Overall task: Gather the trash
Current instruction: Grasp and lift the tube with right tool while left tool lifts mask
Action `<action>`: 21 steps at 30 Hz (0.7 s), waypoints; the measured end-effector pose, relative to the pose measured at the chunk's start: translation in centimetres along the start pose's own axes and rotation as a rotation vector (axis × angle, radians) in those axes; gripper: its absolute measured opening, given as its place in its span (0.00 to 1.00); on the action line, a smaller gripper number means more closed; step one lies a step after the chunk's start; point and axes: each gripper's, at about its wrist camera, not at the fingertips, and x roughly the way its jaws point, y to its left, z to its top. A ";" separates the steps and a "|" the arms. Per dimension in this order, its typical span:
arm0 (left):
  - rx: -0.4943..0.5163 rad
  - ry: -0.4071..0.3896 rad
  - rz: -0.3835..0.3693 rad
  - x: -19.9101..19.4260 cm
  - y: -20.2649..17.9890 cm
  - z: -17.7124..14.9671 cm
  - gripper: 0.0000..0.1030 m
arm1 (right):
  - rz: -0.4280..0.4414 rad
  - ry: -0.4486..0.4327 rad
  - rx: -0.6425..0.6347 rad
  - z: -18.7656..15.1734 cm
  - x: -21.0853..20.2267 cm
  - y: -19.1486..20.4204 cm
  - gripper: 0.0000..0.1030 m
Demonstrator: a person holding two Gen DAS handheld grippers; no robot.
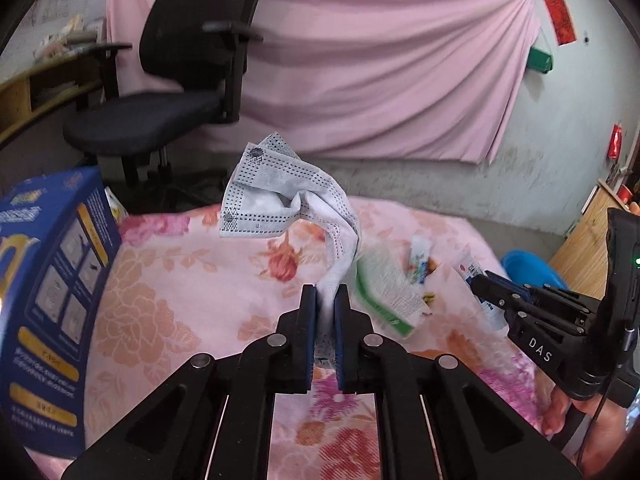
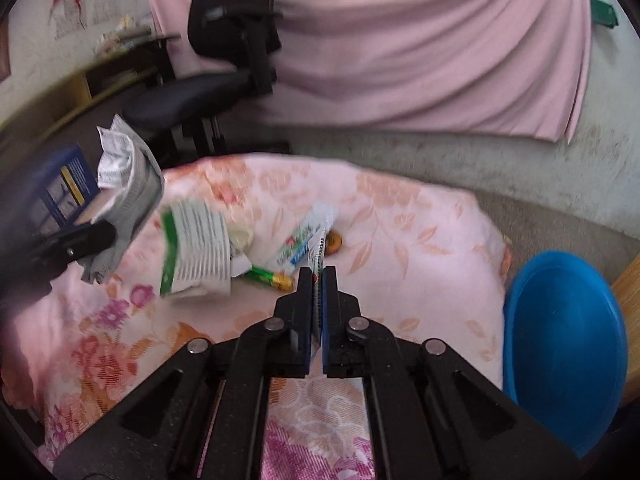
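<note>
Your left tool (image 1: pixel 325 300) is clamped on a crumpled wrapper (image 1: pixel 280 196), lifted at frame centre clear of the bed (image 1: pixel 180 280). Your right tool (image 2: pixel 317 280) pinches a flat sachet (image 2: pixel 318 252) edge-on. A carton (image 2: pixel 196 248) and battery (image 2: pixel 270 277) remain centre-left; the blue bin (image 2: pixel 560 340), lower right, seems their destination.

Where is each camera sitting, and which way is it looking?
Left wrist: on the left gripper, looking along its fingers, shut on a gray wrapper; the right gripper shows.
Right wrist: on the right gripper, shut on a thin packet; the left gripper shows.
Both see the flowered cloth, black chair, green-white packet.
</note>
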 end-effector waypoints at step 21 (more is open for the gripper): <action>0.227 -0.551 -0.054 -10.2 -7.6 -0.6 0.06 | -0.129 -0.716 -0.024 -1.8 -13.9 0.0 0.26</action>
